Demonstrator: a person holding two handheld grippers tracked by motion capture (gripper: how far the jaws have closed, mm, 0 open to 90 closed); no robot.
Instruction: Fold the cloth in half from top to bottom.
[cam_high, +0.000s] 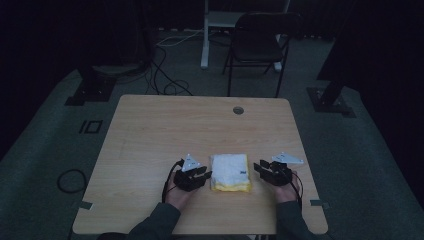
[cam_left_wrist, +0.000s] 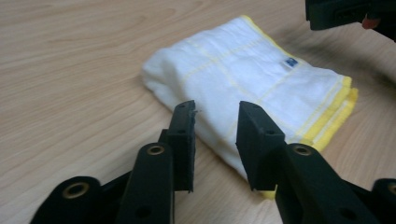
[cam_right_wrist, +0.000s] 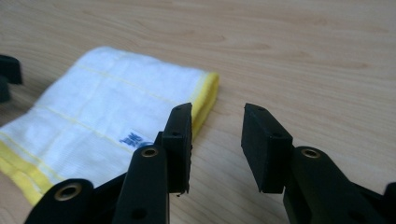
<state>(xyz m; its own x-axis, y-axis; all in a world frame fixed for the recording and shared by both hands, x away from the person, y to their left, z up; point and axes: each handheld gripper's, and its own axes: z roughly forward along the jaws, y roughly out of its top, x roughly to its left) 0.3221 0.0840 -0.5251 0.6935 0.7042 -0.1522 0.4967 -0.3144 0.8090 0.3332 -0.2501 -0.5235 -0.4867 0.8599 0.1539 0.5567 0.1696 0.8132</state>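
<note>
A folded white towel (cam_high: 230, 171) with yellow edges and a small blue label lies flat near the front of the wooden table (cam_high: 165, 125). My left gripper (cam_high: 204, 175) rests just left of it, open; in the left gripper view its jaws (cam_left_wrist: 215, 126) stand apart in front of the towel's (cam_left_wrist: 252, 79) near edge, with nothing pressed between them. My right gripper (cam_high: 260, 167) sits just right of the towel, also open. In the right gripper view its jaws (cam_right_wrist: 217, 135) hang over bare wood beside the towel's (cam_right_wrist: 107, 102) yellow-edged side.
A round cable hole (cam_high: 238, 110) is set in the table's far side. Beyond the table stand a black folding chair (cam_high: 257, 42) and a white stand, with cables (cam_high: 165, 80) on the grey floor. Dark stand bases flank the table.
</note>
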